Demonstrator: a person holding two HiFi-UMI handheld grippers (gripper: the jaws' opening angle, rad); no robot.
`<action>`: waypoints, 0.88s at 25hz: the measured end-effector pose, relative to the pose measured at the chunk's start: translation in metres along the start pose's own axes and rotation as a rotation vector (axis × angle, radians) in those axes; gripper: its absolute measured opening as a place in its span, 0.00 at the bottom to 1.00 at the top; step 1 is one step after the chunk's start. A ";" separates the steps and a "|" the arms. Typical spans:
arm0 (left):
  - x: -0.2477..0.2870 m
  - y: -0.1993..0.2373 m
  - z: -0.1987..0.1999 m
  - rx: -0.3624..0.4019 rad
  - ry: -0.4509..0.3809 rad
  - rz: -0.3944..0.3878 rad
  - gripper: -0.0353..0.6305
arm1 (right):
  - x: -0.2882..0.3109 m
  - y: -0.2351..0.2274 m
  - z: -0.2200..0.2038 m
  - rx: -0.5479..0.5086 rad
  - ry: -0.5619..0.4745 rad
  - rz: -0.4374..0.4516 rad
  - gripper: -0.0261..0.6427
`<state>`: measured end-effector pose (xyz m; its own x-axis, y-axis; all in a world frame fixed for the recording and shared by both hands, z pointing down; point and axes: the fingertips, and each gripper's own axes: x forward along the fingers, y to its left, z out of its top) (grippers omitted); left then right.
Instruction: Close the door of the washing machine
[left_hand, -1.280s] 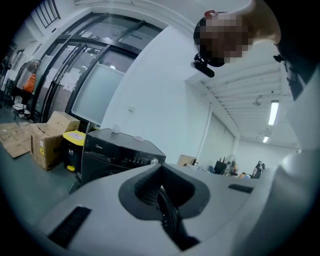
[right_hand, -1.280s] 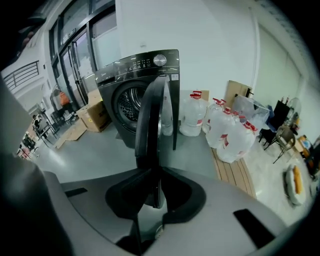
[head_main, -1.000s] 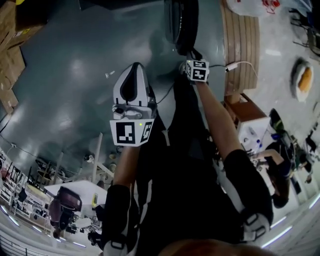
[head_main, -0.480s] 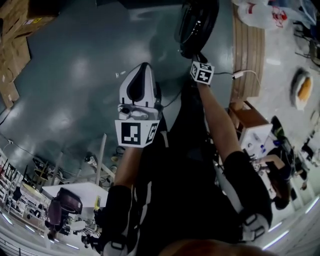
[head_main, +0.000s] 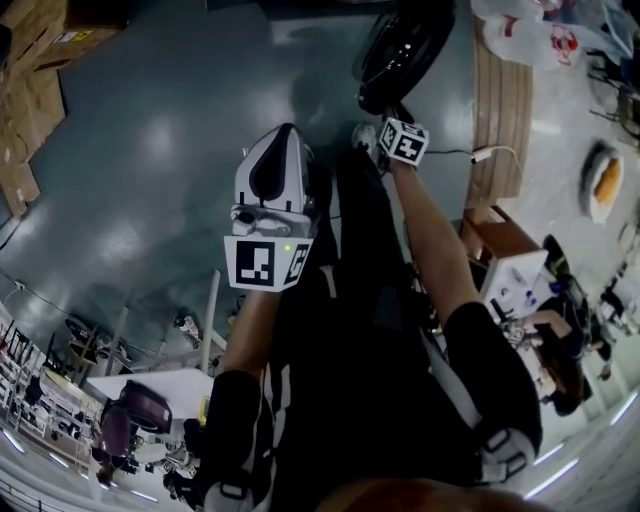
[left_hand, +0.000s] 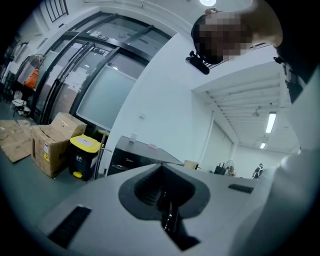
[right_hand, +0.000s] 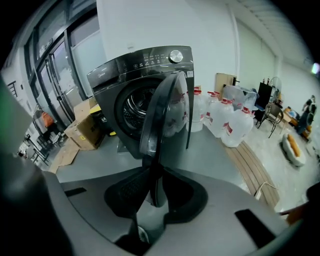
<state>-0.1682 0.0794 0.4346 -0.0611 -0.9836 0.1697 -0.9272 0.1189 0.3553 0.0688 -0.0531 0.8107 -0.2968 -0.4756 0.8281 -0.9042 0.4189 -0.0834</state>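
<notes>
The left gripper (left_hand: 162, 179) filled the lower frame, its pale jaws drawn together with nothing between them. Just past their tips stood a dark appliance (left_hand: 131, 156), box-shaped, only its upper part showing. To its left sat a black bin with a yellow lid (left_hand: 83, 157), and beside that a stack of cardboard boxes (left_hand: 52, 144), with flattened cardboard (left_hand: 14, 145) lying on the grey floor (left_hand: 30, 185). A tall glass wall (left_hand: 95, 80) with dark frames ran behind them, meeting a white wall (left_hand: 165, 110). Far to the right, under ceiling strip lights (left_hand: 270, 122), a distant person (left_hand: 259, 171) was small and indistinct.
</notes>
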 end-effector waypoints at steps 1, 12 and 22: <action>0.001 0.003 -0.002 -0.007 0.004 0.003 0.06 | 0.002 0.005 0.000 0.009 0.000 0.003 0.14; 0.030 0.019 0.004 -0.013 0.022 0.037 0.06 | 0.020 0.052 0.006 0.080 0.005 0.047 0.16; 0.068 0.054 0.021 -0.016 -0.013 0.143 0.06 | 0.035 0.097 0.032 0.063 0.006 0.057 0.17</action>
<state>-0.2301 0.0161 0.4461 -0.1972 -0.9581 0.2078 -0.9027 0.2601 0.3426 -0.0390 -0.0542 0.8136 -0.3462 -0.4474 0.8246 -0.9036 0.3955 -0.1648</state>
